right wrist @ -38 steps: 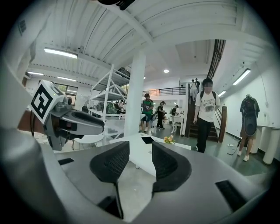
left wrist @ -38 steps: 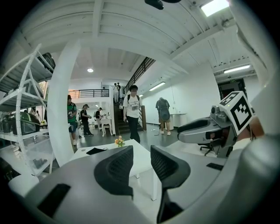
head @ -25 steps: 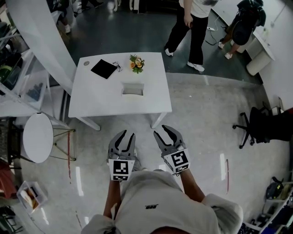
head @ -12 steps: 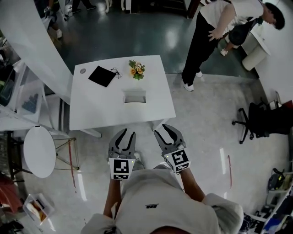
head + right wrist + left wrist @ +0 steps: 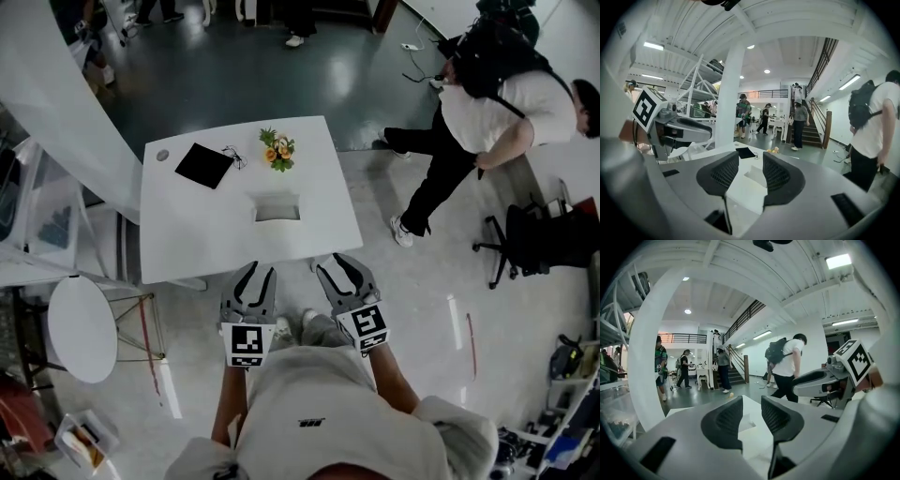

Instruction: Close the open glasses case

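Note:
The open glasses case (image 5: 277, 207) is a pale box lying near the middle of the white table (image 5: 187, 234). It also shows between my right jaws, as the glasses case (image 5: 756, 176). Both grippers hover side by side at the table's near edge, short of the case. My left gripper (image 5: 258, 273) is open with nothing between its fingers, seen up close as the left gripper (image 5: 751, 402). My right gripper (image 5: 335, 266) is open and empty too, seen up close as the right gripper (image 5: 751, 160).
A black flat pouch (image 5: 202, 165), thin glasses (image 5: 232, 153) and a small flower bunch (image 5: 278, 149) lie at the table's far side. A person (image 5: 478, 122) stands right of the table by an office chair (image 5: 525, 246). A round white side table (image 5: 82, 328) stands at left.
The table has come closer to both grippers, whose tips now reach its near edge. The bystander has moved round to the right of the table. Both jaws keep the same gap.

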### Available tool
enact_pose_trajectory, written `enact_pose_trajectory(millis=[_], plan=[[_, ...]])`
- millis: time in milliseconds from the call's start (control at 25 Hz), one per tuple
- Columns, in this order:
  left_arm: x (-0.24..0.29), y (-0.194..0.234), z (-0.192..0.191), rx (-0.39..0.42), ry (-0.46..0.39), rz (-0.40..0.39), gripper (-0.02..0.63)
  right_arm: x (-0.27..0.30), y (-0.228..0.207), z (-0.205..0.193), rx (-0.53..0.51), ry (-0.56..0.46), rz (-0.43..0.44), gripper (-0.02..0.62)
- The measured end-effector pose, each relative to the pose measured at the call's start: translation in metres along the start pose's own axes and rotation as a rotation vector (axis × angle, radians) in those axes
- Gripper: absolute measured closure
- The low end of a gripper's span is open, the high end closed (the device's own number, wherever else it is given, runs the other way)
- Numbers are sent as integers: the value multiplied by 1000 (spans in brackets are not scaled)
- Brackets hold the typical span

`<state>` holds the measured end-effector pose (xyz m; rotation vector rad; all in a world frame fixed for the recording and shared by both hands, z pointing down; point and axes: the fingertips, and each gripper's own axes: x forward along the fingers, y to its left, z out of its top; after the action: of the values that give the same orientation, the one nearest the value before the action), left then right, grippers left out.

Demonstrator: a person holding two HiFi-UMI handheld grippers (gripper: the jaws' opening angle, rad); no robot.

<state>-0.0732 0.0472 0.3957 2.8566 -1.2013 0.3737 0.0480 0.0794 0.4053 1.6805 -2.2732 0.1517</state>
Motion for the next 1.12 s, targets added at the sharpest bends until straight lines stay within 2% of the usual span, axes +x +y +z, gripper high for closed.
enact_pose_trajectory(millis=[600, 1120], plan=[[64, 32, 19, 7, -10, 20, 472, 55, -49, 19, -1, -21, 6, 433], [152, 57, 31, -4, 22, 72, 477, 131, -110, 26, 20, -5, 102, 433]])
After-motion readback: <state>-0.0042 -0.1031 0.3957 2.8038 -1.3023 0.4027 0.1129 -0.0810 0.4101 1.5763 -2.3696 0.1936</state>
